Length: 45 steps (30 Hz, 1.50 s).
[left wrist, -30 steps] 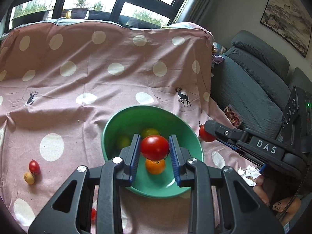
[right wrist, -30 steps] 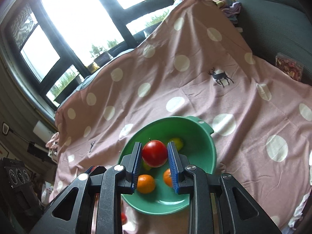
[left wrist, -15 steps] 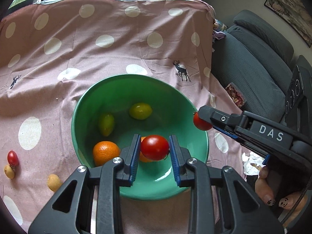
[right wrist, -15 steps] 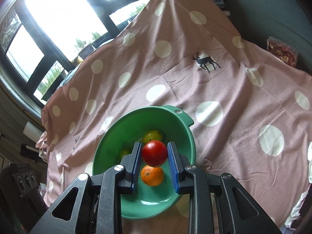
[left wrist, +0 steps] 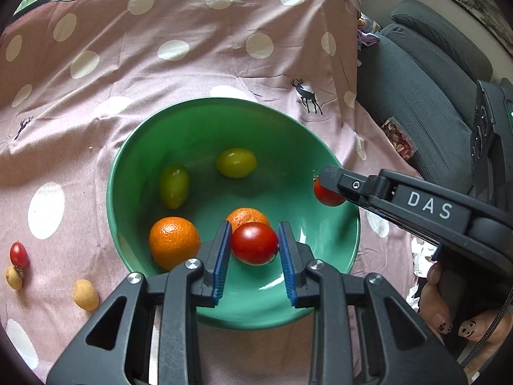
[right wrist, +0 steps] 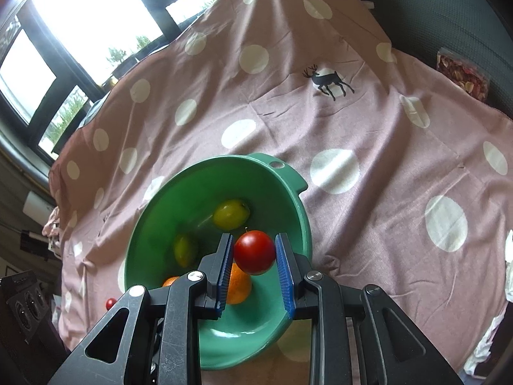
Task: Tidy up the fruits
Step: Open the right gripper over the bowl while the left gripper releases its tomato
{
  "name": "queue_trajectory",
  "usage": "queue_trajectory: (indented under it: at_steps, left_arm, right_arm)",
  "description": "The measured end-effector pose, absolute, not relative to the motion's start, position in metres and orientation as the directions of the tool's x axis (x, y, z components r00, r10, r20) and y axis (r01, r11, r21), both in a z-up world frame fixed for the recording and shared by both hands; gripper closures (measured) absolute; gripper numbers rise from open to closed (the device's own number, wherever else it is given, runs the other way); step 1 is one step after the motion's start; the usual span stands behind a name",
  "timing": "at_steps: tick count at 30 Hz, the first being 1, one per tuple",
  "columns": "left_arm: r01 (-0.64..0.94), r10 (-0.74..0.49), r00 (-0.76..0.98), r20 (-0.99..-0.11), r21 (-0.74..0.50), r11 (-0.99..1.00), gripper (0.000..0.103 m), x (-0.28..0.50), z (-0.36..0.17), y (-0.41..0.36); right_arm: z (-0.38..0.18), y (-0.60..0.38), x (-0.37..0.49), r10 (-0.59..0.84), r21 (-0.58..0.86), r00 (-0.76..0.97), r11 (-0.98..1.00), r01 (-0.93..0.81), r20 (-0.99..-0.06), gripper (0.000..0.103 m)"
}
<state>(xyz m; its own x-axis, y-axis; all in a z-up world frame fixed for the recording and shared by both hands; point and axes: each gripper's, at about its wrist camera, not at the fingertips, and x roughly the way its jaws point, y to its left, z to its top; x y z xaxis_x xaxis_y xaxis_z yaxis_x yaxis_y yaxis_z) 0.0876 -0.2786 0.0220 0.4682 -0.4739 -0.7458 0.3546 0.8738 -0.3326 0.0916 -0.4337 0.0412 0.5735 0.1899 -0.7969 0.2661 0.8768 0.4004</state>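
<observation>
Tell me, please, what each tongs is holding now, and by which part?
Left tongs: a red tomato, pinched across its sides. Right tongs: another red tomato, also by its sides, above the green bowl.

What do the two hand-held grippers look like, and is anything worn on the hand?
Both hand-held grippers are matte black with silver screws and ribbed blue pads. The right one reads "DAS" in white. Its hand has painted nails; no sleeve shows.
</observation>
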Motion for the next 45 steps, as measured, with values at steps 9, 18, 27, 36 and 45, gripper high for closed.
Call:
queue_trajectory:
  at_steps: [9,18,27,36,45]
  left_arm:
    - [0.354,-0.454,0.458,-0.764,-0.312,0.882,0.074,0.09,0.018,-0.283]
    - [0.347,-0.44,0.456,-0.773,-0.301,0.888,0.074,0.091,0.014,-0.282]
    - [0.344,-0.426,0.458,-0.78,-0.287,0.894,0.073,0.091,0.014,-0.282]
    - [0.323,-0.424,0.476,-0.771,-0.295,0.899,0.062,0.088,0.018,-0.275]
    - [0.315,-0.432,0.515,-0.74,-0.305,0.898,0.047,0.079,0.033,-0.26]
  right_arm:
    - [0.037,-0.432,0.095,0.177,0.379,0.552,0.884,0.275,-0.815,0.075]
    - [0.037,-0.43,0.095,0.165,0.363,0.551,0.891,0.272,-0.818,0.075]
    - [0.036,-0.431,0.095,0.161,0.362,0.548,0.889,0.28,-0.821,0.075]
    - [0.036,-0.432,0.095,0.154,0.356,0.546,0.889,0.287,-0.824,0.075]
    - [0.041,-0.434,0.092,0.142,0.353,0.555,0.888,0.294,-0.819,0.075]
